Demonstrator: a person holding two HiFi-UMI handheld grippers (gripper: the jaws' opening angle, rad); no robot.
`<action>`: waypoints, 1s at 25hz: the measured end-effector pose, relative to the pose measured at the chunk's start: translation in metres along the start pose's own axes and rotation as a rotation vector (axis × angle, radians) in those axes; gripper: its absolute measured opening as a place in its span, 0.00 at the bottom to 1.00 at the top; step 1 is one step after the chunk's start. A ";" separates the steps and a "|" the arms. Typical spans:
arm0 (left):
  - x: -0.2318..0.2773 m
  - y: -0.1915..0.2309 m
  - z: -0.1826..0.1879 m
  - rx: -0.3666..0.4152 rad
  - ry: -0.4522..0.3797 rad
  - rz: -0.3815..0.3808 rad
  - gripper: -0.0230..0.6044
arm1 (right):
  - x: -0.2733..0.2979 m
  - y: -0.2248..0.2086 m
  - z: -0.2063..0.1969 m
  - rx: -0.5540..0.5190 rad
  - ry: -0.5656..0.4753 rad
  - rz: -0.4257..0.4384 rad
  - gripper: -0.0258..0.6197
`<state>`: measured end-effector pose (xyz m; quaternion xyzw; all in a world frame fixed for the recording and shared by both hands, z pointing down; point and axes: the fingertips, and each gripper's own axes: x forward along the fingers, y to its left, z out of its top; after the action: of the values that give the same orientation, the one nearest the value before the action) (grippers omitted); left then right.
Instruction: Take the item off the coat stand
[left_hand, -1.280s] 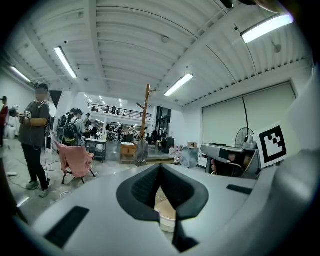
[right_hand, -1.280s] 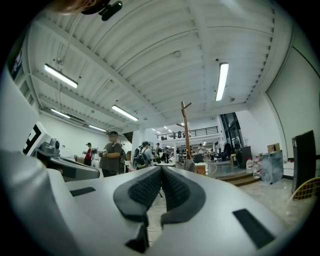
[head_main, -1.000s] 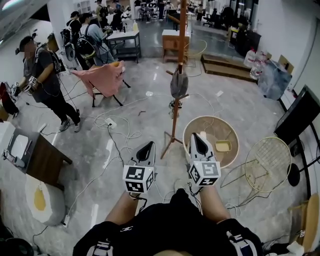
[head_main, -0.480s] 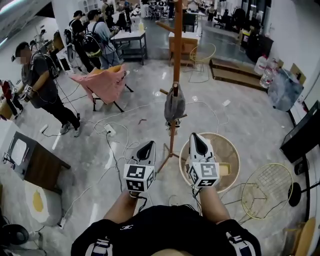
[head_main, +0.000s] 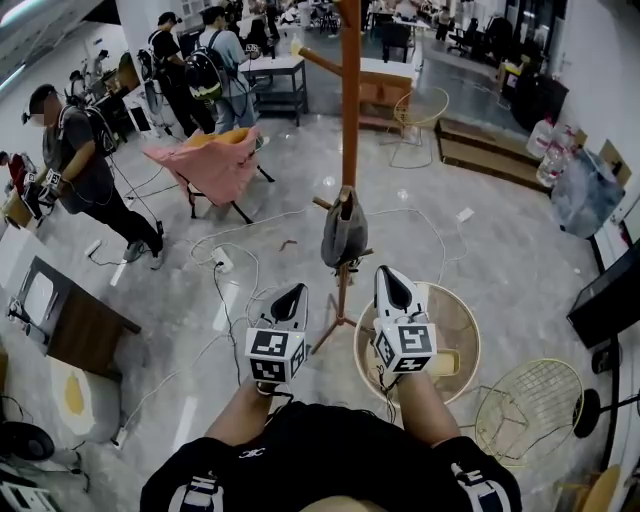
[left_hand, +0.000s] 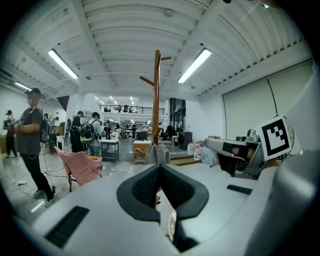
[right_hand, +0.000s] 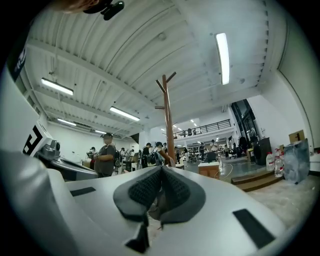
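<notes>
From here the only real container I see is the round woven basket (head_main: 474, 340) on the floor just right of the coat stand (head_main: 350, 100). My right gripper (head_main: 390, 282) covers its near-left part. Inside lies one pale yellow flat thing (head_main: 447, 362), half hidden behind the marker cube; I cannot tell what it is. The rest of the basket floor that shows is bare. Further right stands a round yellow wire frame (head_main: 530, 395); whether it is a basket or a seat I cannot say.

The item (head_main: 343, 230) hangs low on the stand's pole, a limp grey shape on a short peg above the splayed feet. It could be a bag or a bundled garment. Both claws are well short of it. The left gripper (head_main: 292, 294) has its jaws pressed together with nothing between them, and so does the right.

The top of the stand is cut off by the upper edge of the head view. In the left gripper view the item (left_hand: 160, 154) peeks just above the closed tips, its lower part hidden. In the right gripper view the pole (right_hand: 167, 120) rises behind the jaws, and the item is masked there. The people behind are too small to read.
</notes>
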<state>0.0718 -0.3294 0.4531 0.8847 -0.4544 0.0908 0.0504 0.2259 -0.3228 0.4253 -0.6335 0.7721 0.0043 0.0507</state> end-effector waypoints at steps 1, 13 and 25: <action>0.007 0.003 0.001 0.000 -0.003 0.001 0.06 | 0.007 -0.004 -0.001 -0.003 0.001 -0.001 0.06; 0.039 0.052 0.015 -0.013 -0.020 0.024 0.06 | 0.084 0.003 0.006 0.050 -0.034 0.082 0.55; 0.028 0.106 0.004 -0.044 -0.005 0.094 0.06 | 0.161 -0.004 -0.083 0.097 0.202 0.082 0.75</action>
<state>0.0023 -0.4138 0.4554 0.8614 -0.4974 0.0809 0.0641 0.1924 -0.4870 0.4943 -0.5953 0.7979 -0.0947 0.0031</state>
